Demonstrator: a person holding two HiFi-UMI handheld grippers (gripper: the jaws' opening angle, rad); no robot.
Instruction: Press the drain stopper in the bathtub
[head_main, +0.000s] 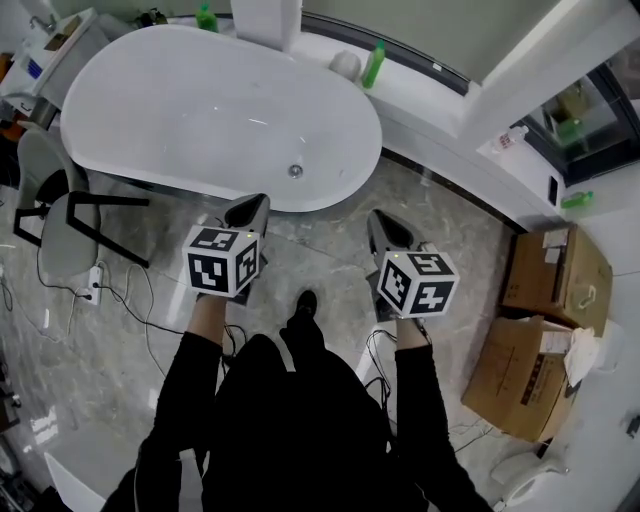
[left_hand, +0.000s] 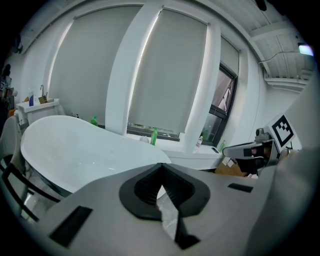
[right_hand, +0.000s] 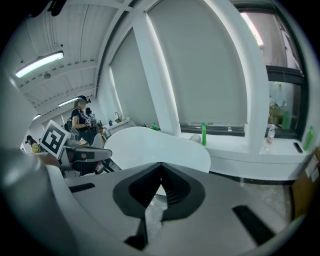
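The drain stopper (head_main: 295, 171) sits at the near-right end of the white bathtub (head_main: 170, 110); it is too small to tell whether it is pressed down. The left claw (head_main: 254, 206) and right claw (head_main: 384, 228) hover over the floor (head_main: 325, 245) just near of the tub, both pinched together and empty.
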